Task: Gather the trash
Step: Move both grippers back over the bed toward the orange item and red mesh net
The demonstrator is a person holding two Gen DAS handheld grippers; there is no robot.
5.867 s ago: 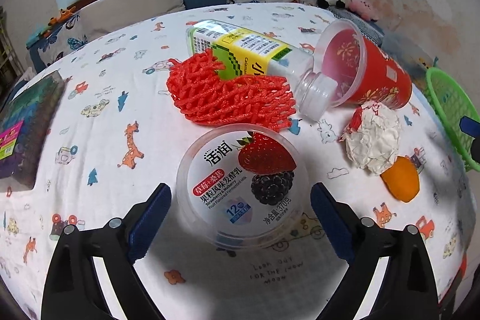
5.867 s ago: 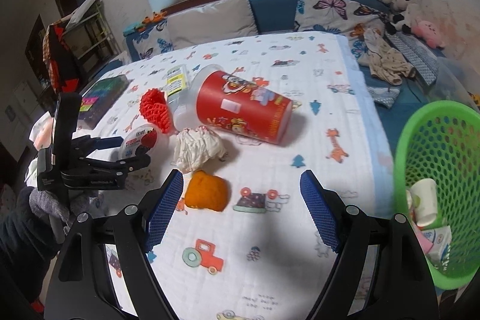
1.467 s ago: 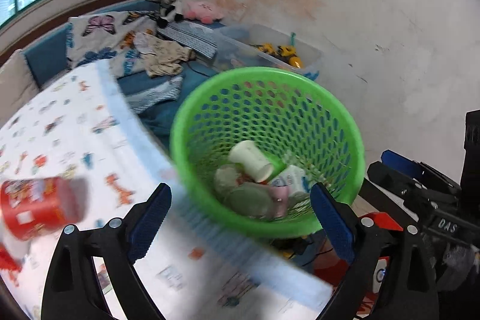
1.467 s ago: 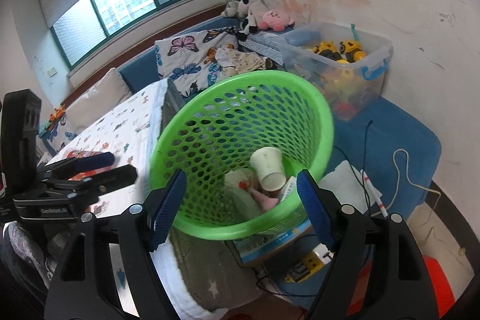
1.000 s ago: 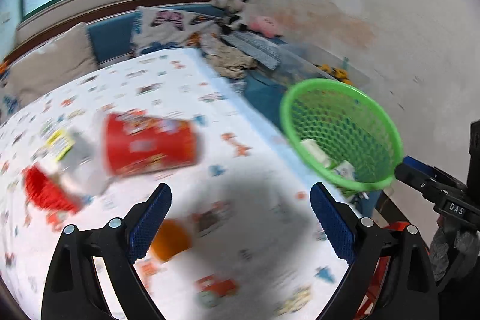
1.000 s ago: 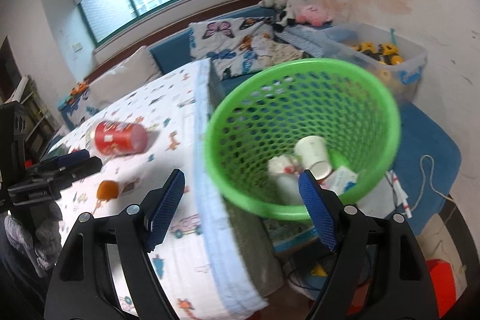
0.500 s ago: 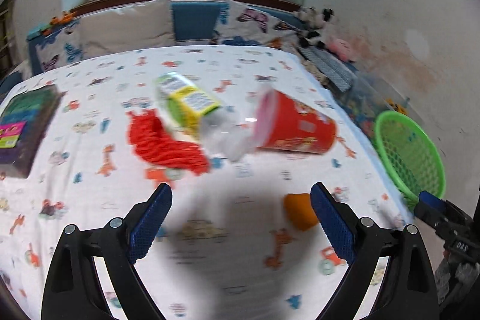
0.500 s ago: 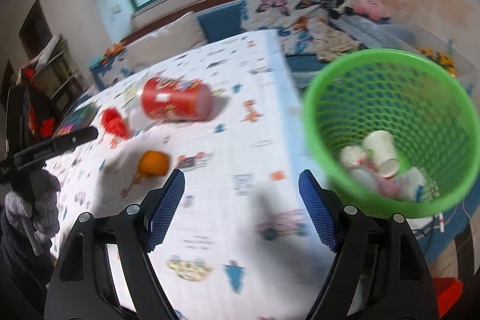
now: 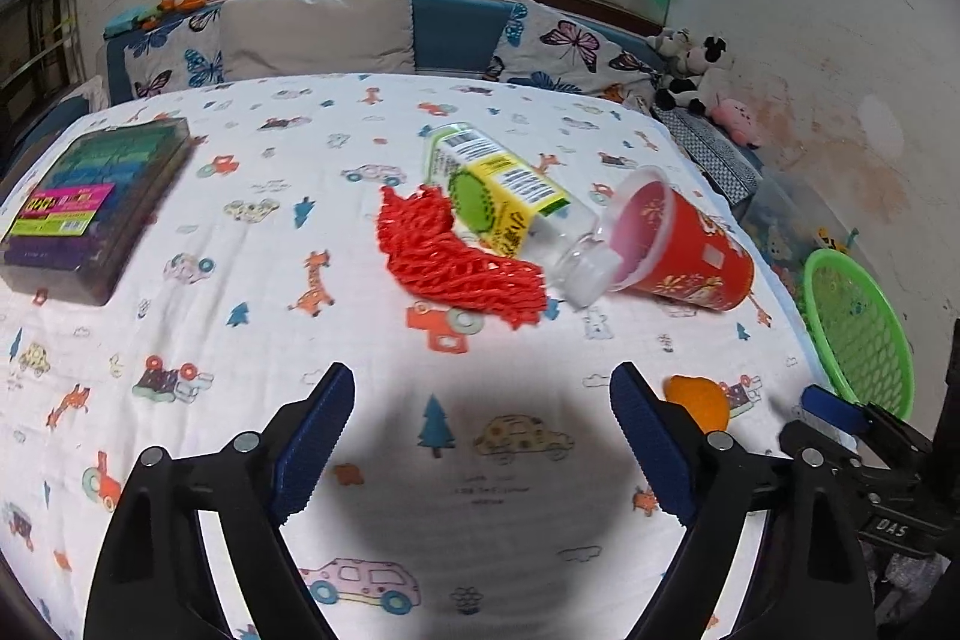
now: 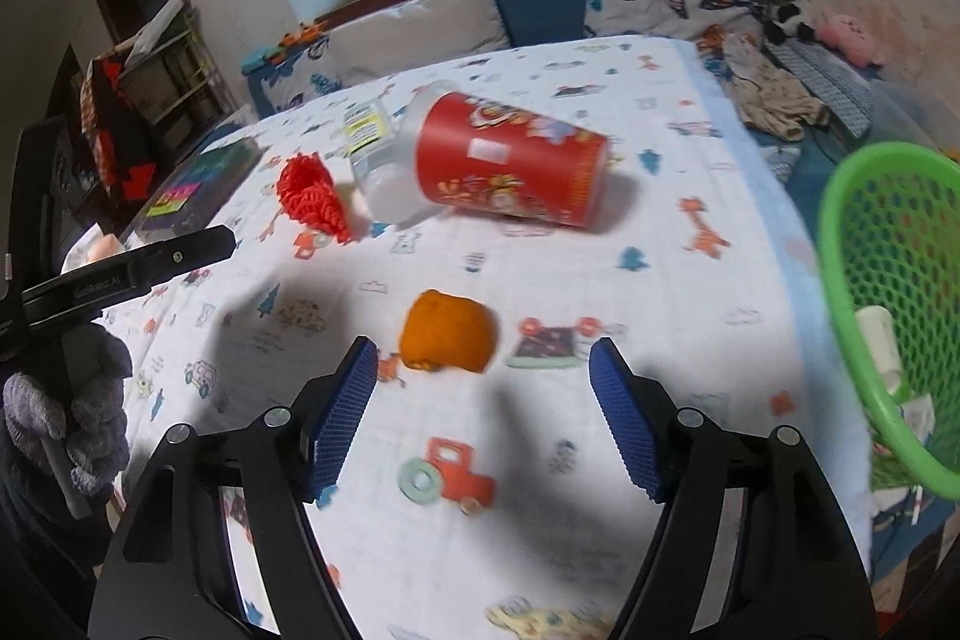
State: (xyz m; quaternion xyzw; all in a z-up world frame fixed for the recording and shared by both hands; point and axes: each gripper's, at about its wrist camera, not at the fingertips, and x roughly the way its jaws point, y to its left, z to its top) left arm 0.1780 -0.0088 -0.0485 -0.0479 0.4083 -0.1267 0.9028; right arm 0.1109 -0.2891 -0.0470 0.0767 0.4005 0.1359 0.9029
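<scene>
On the printed tablecloth lie a red foam net [image 9: 456,259], a clear bottle with a yellow-green label [image 9: 510,202], a tipped red cup [image 9: 684,244] and an orange peel [image 9: 699,403]. My left gripper [image 9: 480,436] is open and empty, above the cloth in front of the net. My right gripper [image 10: 483,400] is open and empty, just short of the orange peel [image 10: 447,331]. The red cup [image 10: 510,166], bottle [image 10: 375,148] and net [image 10: 312,196] lie beyond it. The green basket [image 10: 888,292] at the right holds trash, including a white paper cup.
A dark box of coloured blocks [image 9: 90,196] sits at the table's left. Cushions [image 9: 318,31] and plush toys [image 9: 696,64] line the bench behind. The basket [image 9: 858,322] stands off the table's right edge. The left gripper [image 10: 138,268] shows in the right wrist view.
Both grippers have swung away from the basket and back over the table. The yogurt tub and crumpled paper seen on the table earlier are gone from it.
</scene>
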